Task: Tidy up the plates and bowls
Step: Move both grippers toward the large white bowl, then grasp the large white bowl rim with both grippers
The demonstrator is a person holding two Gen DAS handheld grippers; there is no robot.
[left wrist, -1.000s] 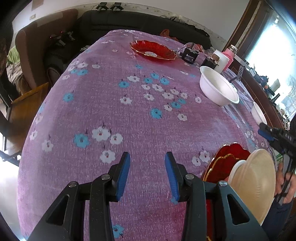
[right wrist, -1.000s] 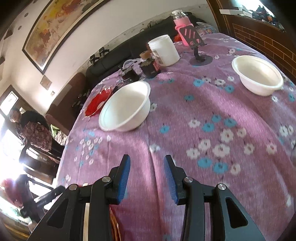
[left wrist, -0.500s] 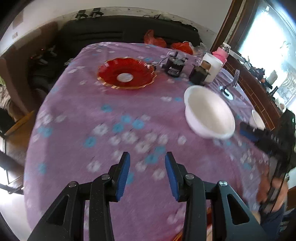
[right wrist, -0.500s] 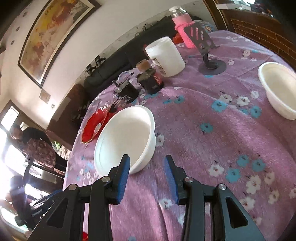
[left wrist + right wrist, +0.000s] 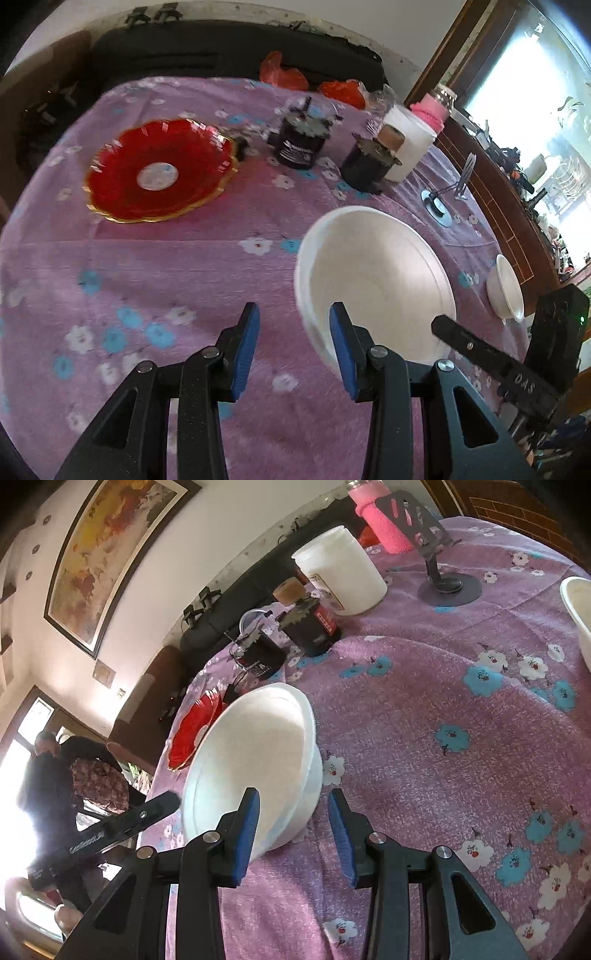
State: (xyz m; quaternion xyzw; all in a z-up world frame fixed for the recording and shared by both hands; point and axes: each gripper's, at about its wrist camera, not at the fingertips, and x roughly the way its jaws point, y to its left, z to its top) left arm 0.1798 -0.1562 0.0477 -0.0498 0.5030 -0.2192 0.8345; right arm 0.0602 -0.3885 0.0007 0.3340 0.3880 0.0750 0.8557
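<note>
Covering the table (image 5: pixel 155 258), flowered purple cloth (image 5: pixel 461 775)

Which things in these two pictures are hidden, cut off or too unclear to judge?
- Small white bowl: right wrist view, cut by the right edge; its inside is not shown.
- Red plate: right wrist view, mostly behind the big white bowl.
- Big bowl's near rim: left wrist view, blurred and partly behind the left gripper.
- Jar labels: too small to read.
</note>
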